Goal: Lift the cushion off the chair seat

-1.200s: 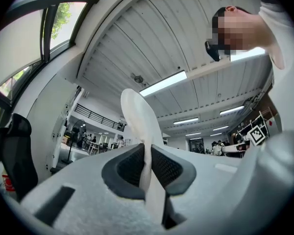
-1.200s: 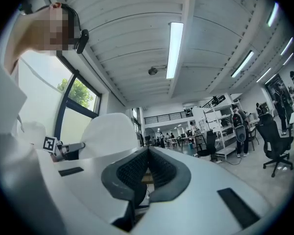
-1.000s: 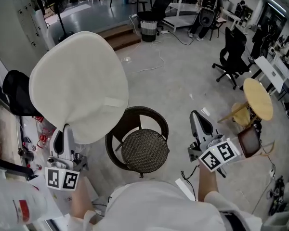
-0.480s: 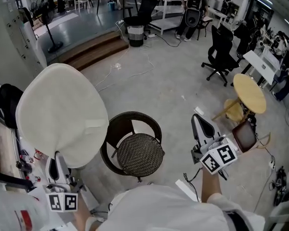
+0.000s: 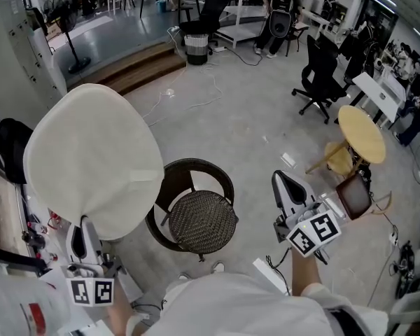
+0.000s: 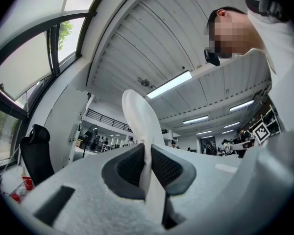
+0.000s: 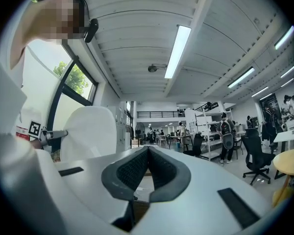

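Observation:
The big cream cushion (image 5: 91,159) hangs in the air at the left of the head view, clear of the chair seat. My left gripper (image 5: 84,235) is shut on its lower edge. In the left gripper view the cushion (image 6: 139,116) stands edge-on, pinched between the dark pads of the left gripper (image 6: 148,153). The dark round chair with its bare woven seat (image 5: 201,221) stands on the floor in the middle. My right gripper (image 5: 285,191) hovers right of the chair, shut on nothing. In its own view the right gripper (image 7: 147,152) has its pads together, and the cushion (image 7: 90,131) shows at the left.
A round wooden stool (image 5: 362,135) and a small brown box (image 5: 353,196) stand at the right. Black office chairs (image 5: 320,75), a bin (image 5: 196,47), wooden steps (image 5: 136,68) and a floor cable (image 5: 189,100) lie farther back. A black chair (image 5: 7,149) is at the far left.
The left gripper has carried the cushion a little to the left and lower in the head view, away from the chair. The right gripper has shifted slightly.

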A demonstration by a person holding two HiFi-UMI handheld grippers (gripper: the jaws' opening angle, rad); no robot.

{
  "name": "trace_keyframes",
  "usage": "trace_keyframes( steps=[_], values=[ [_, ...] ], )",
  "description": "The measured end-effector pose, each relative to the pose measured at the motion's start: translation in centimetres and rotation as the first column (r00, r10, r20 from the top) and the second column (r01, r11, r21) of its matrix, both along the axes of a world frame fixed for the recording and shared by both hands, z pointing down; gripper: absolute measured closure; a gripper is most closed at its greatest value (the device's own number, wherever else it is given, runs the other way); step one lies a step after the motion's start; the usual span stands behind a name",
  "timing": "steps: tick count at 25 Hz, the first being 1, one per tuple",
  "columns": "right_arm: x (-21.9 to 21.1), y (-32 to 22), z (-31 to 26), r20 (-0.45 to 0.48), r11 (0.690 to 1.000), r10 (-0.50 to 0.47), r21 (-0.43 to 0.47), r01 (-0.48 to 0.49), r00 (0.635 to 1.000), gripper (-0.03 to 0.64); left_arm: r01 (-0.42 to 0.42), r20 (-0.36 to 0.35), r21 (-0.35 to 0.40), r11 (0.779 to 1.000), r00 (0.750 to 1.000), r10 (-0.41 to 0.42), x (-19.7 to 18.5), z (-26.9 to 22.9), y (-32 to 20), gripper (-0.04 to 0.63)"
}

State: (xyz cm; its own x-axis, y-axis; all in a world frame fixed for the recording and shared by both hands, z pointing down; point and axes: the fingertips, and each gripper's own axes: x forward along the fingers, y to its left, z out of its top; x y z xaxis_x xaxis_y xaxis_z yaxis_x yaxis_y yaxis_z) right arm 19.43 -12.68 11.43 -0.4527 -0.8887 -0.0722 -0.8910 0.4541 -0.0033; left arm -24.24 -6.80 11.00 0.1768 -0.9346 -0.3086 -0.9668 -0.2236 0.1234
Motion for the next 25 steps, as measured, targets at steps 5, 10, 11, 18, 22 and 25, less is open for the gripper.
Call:
trace_keyframes(
  steps=[5,10,11,18,22,25],
  values=[
    [-0.8,0.5,0.4,0.001,1.000,-0.008,-0.009,0.008,1.000,0.615,-0.022,-0.005,0.004,1.000,1.000,0.022,0.0,-0.3,0.0,0.557],
    [-1.6,0.7,0.4,-0.008,1.000,-0.012,-0.009,0.012,1.000,0.615,-0.036,-0.014,-0.002,0.999,0.999,0.036,-0.2,-0.1,-0.2,0.555],
    [-1.7,0.8,0.4,-0.011,1.000,-0.013,-0.007,0.013,1.000,0.615,-0.039,-0.014,-0.002,0.999,0.999,0.039,-0.3,-0.1,-0.2,0.555],
    [-3.2,0.8,0.7,-0.007,1.000,-0.025,-0.014,0.025,1.000,0.615,-0.051,-0.020,-0.010,0.999,0.998,0.051,-0.9,0.3,-0.2,0.555],
    [-3.9,0.5,0.7,-0.006,0.999,-0.039,-0.016,0.039,0.999,0.615,-0.058,-0.026,-0.012,0.998,0.998,0.057,-0.8,0.3,-0.4,0.555],
    [-4.6,0.4,1.0,-0.007,0.999,-0.043,-0.016,0.043,0.999,0.615,-0.060,-0.027,-0.010,0.998,0.998,0.060,-1.2,0.4,-0.4,0.555]
  ],
)
